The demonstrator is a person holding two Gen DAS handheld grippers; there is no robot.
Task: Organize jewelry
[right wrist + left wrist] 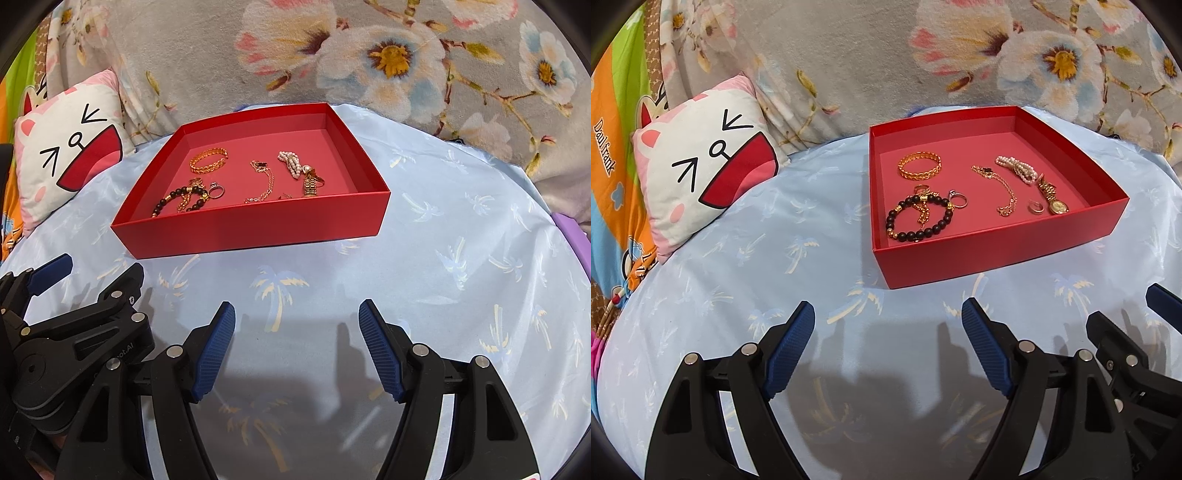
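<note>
Two pieces of lettering can be read. On the orange cartoon fabric [609,155] at the left edge of the left wrist view stands the word "Daulfrank" — dark letters running down the cloth. On the black body of the left gripper [107,266], seen from the right wrist view, a partly hidden mark ends in "ot.AI" — the rest is covered.

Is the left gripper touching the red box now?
Apart. The left wrist view shows blue cloth between the open left gripper and the red box.
</note>
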